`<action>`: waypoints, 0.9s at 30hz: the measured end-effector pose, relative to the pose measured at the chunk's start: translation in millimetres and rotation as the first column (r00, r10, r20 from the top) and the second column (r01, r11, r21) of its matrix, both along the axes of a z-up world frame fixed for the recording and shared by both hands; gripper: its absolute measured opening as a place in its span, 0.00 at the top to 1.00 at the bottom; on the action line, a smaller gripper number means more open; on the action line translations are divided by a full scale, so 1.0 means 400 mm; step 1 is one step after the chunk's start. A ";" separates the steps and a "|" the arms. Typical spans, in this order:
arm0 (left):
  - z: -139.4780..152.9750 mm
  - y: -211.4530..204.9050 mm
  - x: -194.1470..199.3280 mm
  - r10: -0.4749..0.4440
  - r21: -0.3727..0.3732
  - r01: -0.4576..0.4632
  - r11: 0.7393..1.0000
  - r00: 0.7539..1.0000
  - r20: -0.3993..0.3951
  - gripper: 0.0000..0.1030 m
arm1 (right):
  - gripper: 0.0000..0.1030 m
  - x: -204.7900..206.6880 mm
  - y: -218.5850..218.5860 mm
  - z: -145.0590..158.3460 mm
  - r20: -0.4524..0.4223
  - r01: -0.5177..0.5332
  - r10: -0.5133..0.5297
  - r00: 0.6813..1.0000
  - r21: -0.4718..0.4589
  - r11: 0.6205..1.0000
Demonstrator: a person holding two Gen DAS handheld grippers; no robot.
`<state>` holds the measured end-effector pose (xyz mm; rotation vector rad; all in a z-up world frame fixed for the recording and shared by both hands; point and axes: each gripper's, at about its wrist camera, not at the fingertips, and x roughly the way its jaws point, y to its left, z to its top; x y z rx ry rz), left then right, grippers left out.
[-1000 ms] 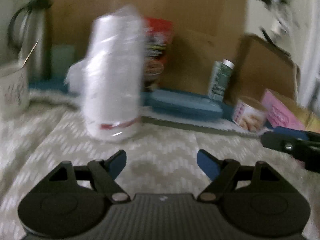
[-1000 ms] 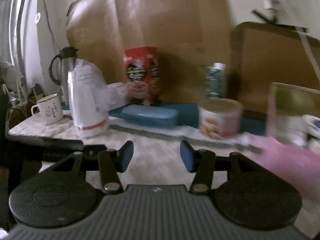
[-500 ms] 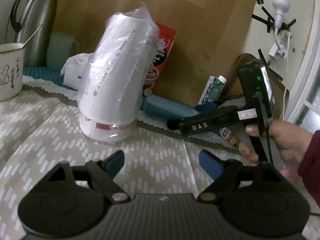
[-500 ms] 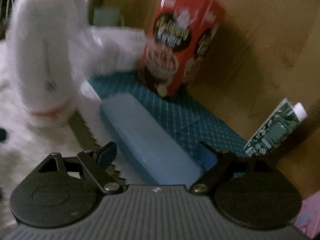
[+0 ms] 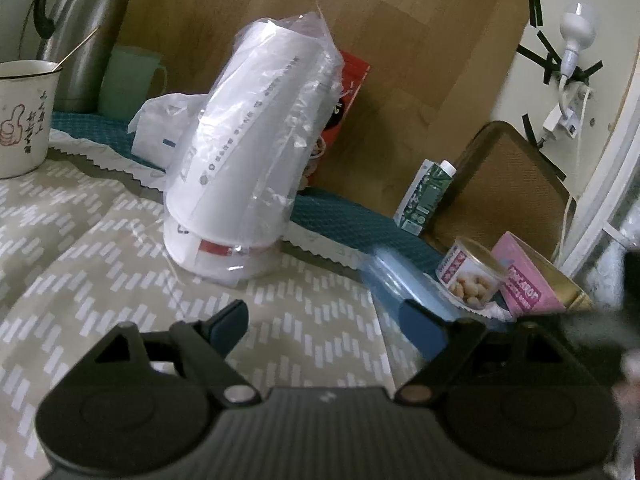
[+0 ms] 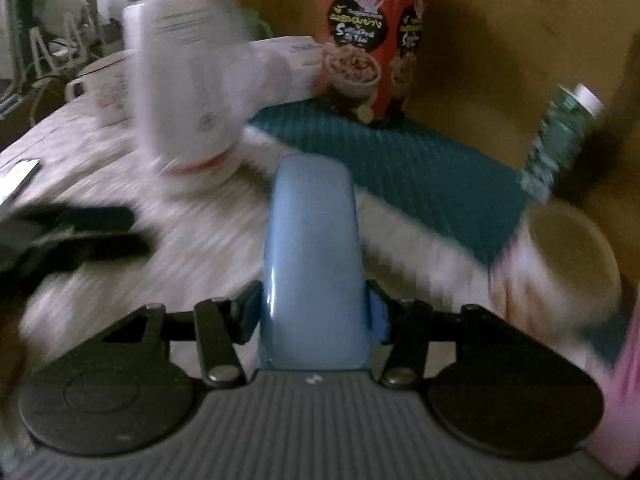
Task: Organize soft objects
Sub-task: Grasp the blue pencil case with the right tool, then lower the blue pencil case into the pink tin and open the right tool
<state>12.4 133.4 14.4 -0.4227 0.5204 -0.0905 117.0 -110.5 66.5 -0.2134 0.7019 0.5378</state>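
Observation:
A long light-blue case [image 6: 312, 220] lies between the jaws of my right gripper [image 6: 314, 300]. The jaws are closing and both blue pads touch its sides. In the left wrist view the same blue case [image 5: 400, 284] shows blurred, just beyond my right fingertip, by the teal mat. My left gripper [image 5: 324, 314] is open over the chevron cloth [image 5: 100, 260] with nothing between its fingers. A stack of white cups in a clear plastic bag [image 5: 248, 160] stands tilted ahead of it, and appears blurred as the cup stack [image 6: 188, 100] in the right wrist view.
A mug [image 5: 22, 116], a steel flask [image 5: 84, 20] and a green cup [image 5: 128, 76] stand at the back left. A red snack box [image 6: 364, 40], a green carton [image 5: 426, 196], a can [image 5: 472, 276] and a pink box [image 5: 524, 288] line the wooden board [image 5: 400, 60].
My right gripper has swung over the blue case and closed its jaws around it. In the left wrist view the right gripper has left the middle and the case now lies further right.

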 end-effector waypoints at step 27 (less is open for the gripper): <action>0.104 -0.487 -0.001 -0.518 -0.066 0.514 0.855 0.848 -0.113 0.47 | 0.46 -0.491 -0.313 -0.116 0.111 0.253 -0.378 0.919 0.569 0.783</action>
